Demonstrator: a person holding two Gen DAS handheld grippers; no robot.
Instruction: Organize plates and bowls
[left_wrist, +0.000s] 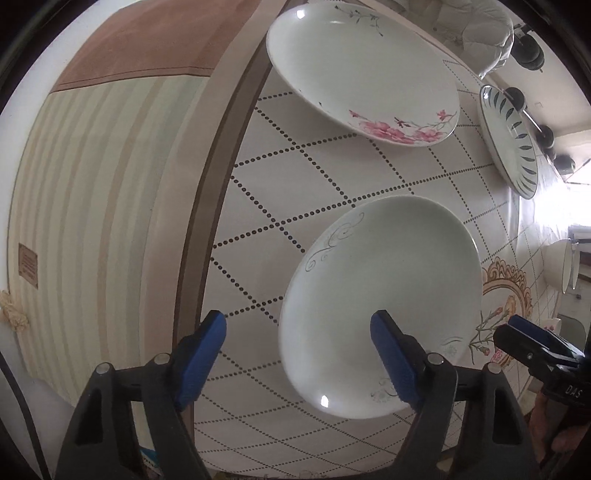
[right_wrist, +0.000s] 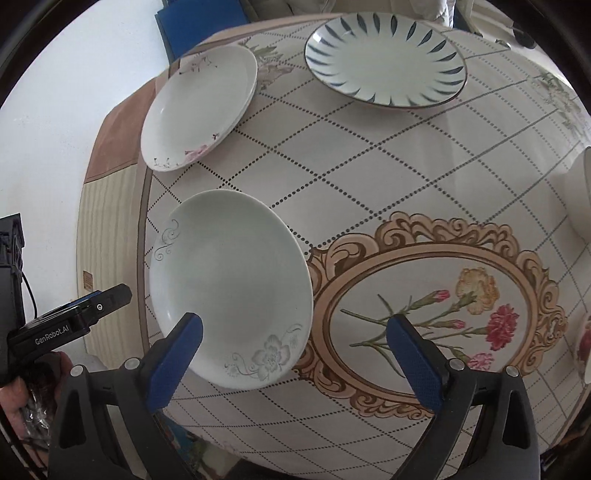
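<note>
A pale green plate (left_wrist: 380, 306) with grey swirl and flower prints lies on the tablecloth near the table's left edge. My left gripper (left_wrist: 299, 350) hovers over that plate's left rim, pointing down, jaws open, with nothing pressed between the blue pads. My right gripper (right_wrist: 295, 354) stands open above the same plate's (right_wrist: 229, 288) right rim and the cloth's flower medallion. A pink-flowered plate (right_wrist: 199, 107) lies farther back on the left, and a blue-leaf plate (right_wrist: 384, 62) sits at the back. Each gripper shows in the other's view: right gripper (left_wrist: 513, 330), left gripper (right_wrist: 110, 299).
The round table (left_wrist: 207, 192) carries a dotted-lattice cloth that hangs over its edge on the left. White bowls (right_wrist: 583, 192) stand at the far right edge. A person's hand (right_wrist: 22, 398) holds the left gripper's handle.
</note>
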